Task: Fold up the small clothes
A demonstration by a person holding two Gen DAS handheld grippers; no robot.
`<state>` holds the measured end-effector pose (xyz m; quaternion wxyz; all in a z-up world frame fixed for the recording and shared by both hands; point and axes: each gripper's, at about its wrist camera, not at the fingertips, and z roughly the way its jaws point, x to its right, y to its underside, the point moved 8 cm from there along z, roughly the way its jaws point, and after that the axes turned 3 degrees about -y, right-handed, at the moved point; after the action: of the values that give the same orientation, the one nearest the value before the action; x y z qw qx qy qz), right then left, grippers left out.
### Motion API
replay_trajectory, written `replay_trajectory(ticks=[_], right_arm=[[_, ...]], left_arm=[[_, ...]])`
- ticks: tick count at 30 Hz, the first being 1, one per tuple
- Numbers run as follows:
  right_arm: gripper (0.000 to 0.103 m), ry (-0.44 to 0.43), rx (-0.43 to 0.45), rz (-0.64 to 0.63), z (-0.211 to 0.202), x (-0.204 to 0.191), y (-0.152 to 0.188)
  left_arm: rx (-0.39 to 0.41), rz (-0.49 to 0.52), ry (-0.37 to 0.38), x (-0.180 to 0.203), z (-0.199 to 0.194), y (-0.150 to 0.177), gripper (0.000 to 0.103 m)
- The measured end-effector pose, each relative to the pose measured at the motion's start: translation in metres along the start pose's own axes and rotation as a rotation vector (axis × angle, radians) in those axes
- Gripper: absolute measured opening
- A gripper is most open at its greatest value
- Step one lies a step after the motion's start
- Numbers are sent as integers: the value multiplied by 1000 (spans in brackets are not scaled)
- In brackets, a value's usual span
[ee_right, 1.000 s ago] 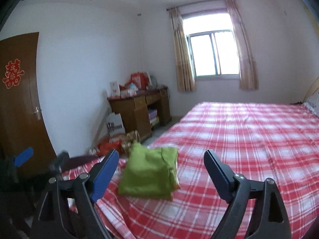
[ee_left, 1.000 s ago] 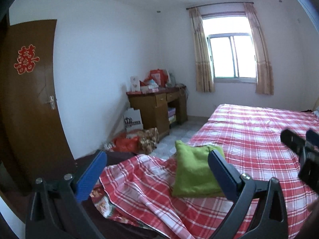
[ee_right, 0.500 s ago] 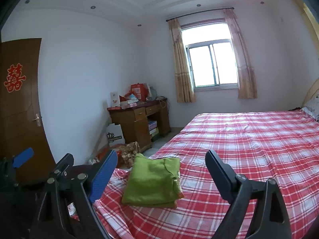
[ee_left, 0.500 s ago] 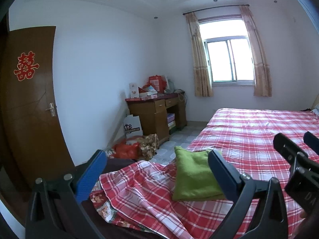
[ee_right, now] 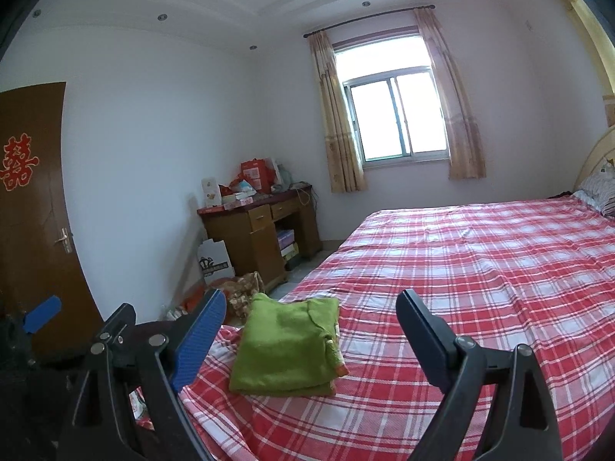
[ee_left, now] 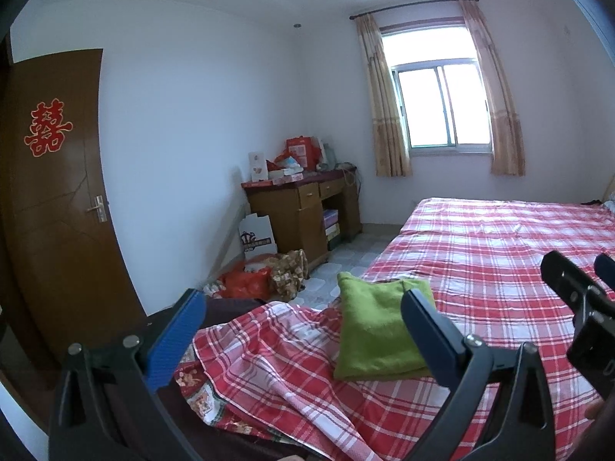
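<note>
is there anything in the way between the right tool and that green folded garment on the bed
Nothing visible. The right tool is open above the plaid bedspread, and the green garment lies folded just ahead, with only bare bedspread between.

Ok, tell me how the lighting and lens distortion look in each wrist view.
Left wrist view: the window is blown out white, the door bows at the edge, corners vignette dark. Right wrist view: same bright window, the green folded garment evenly lit and sharp, walls curve.
</note>
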<state>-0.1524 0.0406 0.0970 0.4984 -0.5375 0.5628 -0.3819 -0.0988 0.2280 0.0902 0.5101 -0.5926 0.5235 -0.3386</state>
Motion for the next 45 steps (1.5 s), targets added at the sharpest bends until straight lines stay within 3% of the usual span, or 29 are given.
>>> replay_trajectory(ticks=[10,45], right_arm=[[91,6,0,5,0,3,2],[91,11,-11,17,3,3,4]], left_arm=[[-41,-19,19,-1,7,3,103],[-50,-5,9,1,11,7,103]])
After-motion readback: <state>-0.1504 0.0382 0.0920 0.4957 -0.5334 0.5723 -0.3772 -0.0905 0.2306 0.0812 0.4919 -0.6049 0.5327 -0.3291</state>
